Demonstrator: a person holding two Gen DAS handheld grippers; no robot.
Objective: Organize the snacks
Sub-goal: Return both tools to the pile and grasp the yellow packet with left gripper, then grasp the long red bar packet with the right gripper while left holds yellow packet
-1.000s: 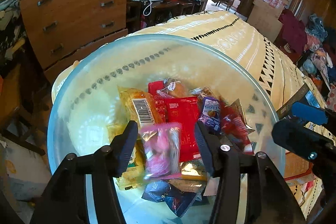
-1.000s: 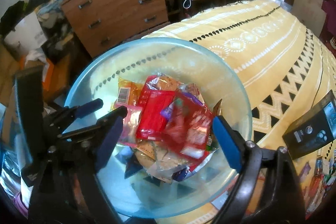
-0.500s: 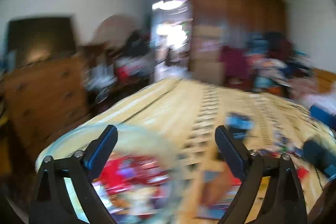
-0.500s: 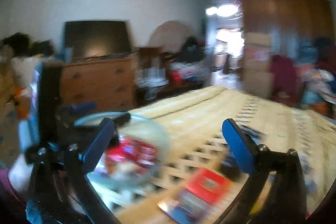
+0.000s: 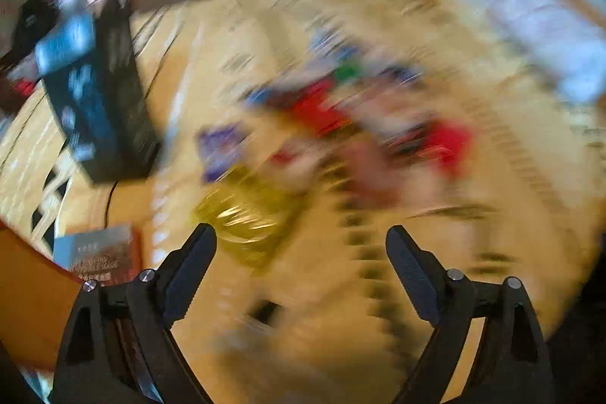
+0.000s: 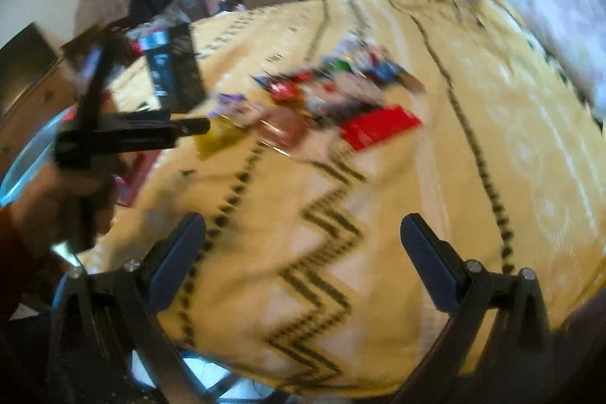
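Both your claws have swung away from the bowl, which filled the views a second ago, and now face the bedspread (image 6: 397, 207). Loose snacks (image 5: 341, 124) lie scattered on it ahead of your left claw (image 5: 301, 245), well beyond its tips; blur hides every label on them. Nearest is a gold packet (image 5: 246, 214), just ahead of the left fingertip and apart from it. Your left claw is spread wide with nothing between its fingers.

Your right claw (image 6: 303, 233) is likewise wide open and empty, hovering over the black zigzag pattern. From there the snacks (image 6: 333, 101) sit ahead and slightly left, a red packet (image 6: 378, 127) at their near edge. Your left claw (image 6: 132, 135) shows side-on at the far left of that view, its tip by the gold packet (image 6: 219, 139).

Left of your left claw stands a black box (image 5: 98, 101) with blue markings that cannot be read. Nearer, by the left finger, lies a small box (image 5: 96, 250) with white lettering too smeared to make out. The bowl's rim (image 6: 22, 169) peeks in at the far left of the right view.
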